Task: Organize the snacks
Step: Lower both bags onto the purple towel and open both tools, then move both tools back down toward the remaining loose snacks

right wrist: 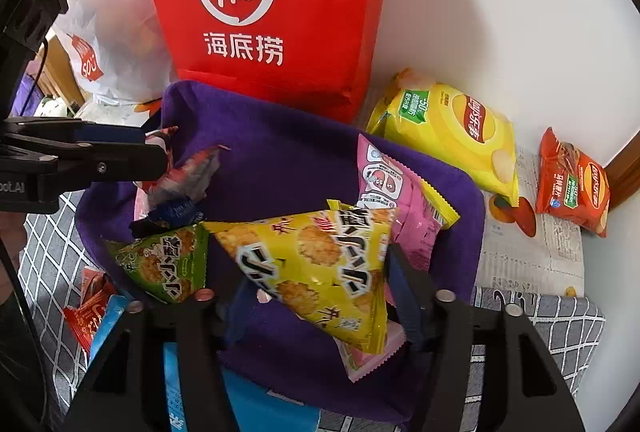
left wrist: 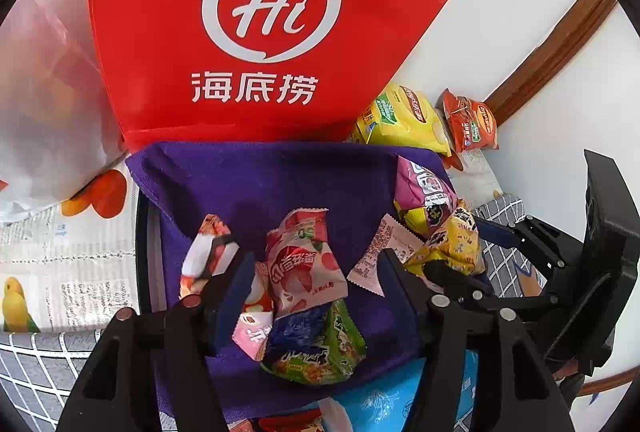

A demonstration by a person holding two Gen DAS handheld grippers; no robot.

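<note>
Both your tools, the left tool [left wrist: 316, 292] and the right tool [right wrist: 308, 296], stand apart over the purple cloth-lined basket [right wrist: 280, 151], which holds several small snack packets [left wrist: 304, 264]. The yellow chip bag [right wrist: 452, 131] and the red chip bag [right wrist: 576, 187] beyond it remain outside.

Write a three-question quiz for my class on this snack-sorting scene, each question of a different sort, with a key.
1. True or false: the big yellow crisp bag lies inside the purple-lined basket.
2. Which packet sits between the fingers of the right tongs? A) the red crisp packet B) the yellow triangular snack packet C) a blue tin
3. Fill in: the tall bag standing behind the basket is coloured ____.

Key: 1 false, it lies outside, beside the basket by the wall. 2 B. 3 red.
</note>
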